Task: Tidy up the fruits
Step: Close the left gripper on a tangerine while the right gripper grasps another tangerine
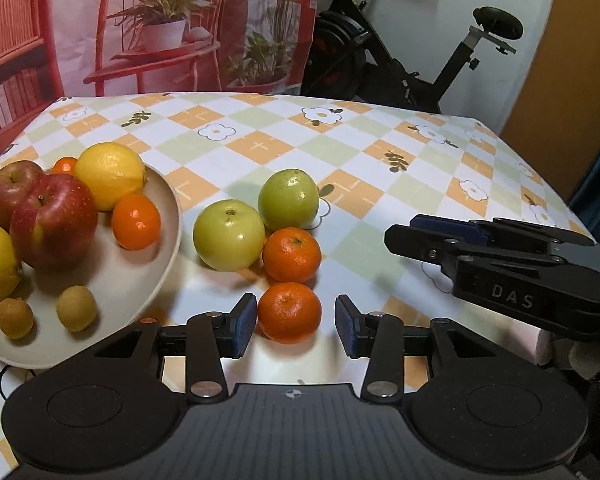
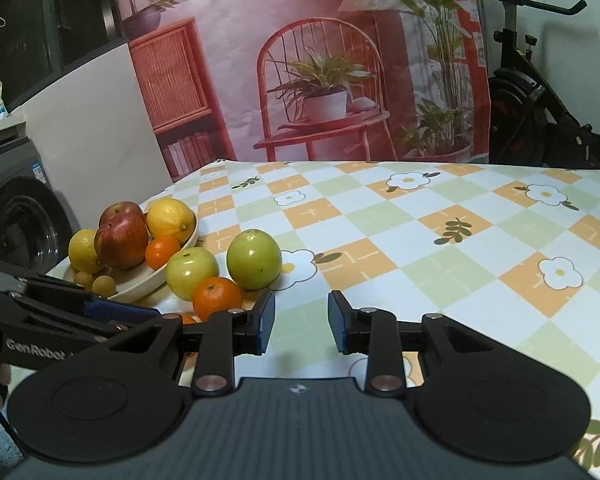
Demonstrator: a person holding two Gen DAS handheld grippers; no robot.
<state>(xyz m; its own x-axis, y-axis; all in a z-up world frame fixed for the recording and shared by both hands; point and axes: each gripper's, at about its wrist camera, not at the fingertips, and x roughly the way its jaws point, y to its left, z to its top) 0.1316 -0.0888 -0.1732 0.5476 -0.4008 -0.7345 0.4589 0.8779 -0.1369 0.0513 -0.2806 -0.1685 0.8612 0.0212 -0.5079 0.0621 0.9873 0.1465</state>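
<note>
The checked table (image 1: pixel 340 152) carries a beige plate (image 1: pixel 168 216) at its left, already piled with apples, lemons and small fruit. Just right of it lie two green apples (image 1: pixel 228 236) and two mandarins. The left gripper (image 1: pixel 296 326) is on the pick-up step — jaws spread around the near mandarin (image 1: pixel 289 312), not yet pressing it. Next, I'd say, it must close gently, then lift toward the plate. The right gripper (image 2: pixel 301 322) idles at the right — pressed together, empty.
</note>
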